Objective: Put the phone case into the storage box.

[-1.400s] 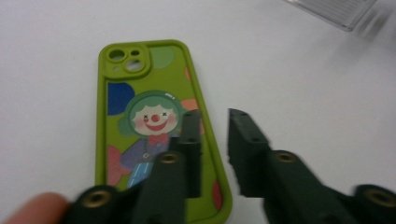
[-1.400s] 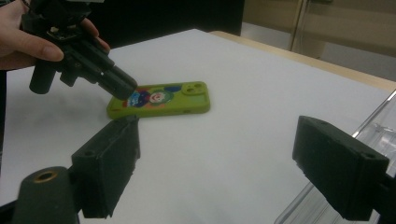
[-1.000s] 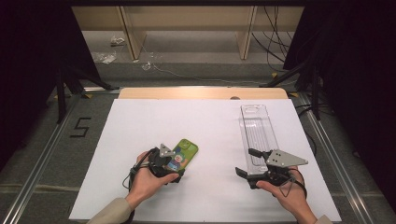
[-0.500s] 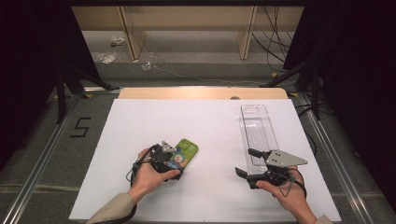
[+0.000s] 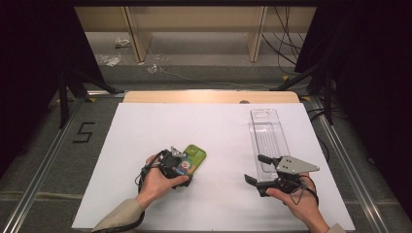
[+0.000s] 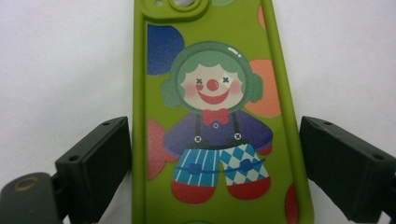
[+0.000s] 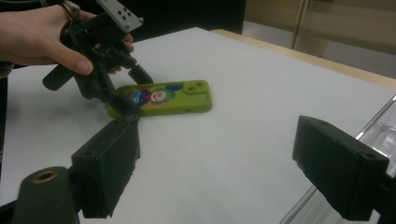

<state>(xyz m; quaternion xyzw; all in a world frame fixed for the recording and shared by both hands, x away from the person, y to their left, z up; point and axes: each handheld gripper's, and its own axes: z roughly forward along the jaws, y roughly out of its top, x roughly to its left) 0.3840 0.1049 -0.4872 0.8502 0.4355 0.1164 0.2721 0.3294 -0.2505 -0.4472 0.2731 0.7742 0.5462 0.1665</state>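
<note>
A green phone case (image 5: 195, 155) printed with a clown lies flat on the white sheet, left of centre. My left gripper (image 5: 179, 167) reaches over its near end, and its jaws have just been opening. In the left gripper view the case (image 6: 210, 116) lies between the black jaws of that gripper (image 6: 215, 158); the left jaw sits close to its edge and a gap shows at the right jaw. My right gripper (image 5: 253, 168) stands open with nothing between its jaws, near the front right. The right gripper view shows the case (image 7: 163, 98) and the left gripper (image 7: 133, 91) beyond my right gripper (image 7: 233, 177).
A long clear plastic tray (image 5: 266, 131) lies lengthwise at the right, its near end just beside the right gripper; it also shows as a clear tray edge (image 7: 383, 126) in the right gripper view. The white sheet (image 5: 194, 121) covers the table, with a wooden strip (image 5: 209, 97) at its far edge.
</note>
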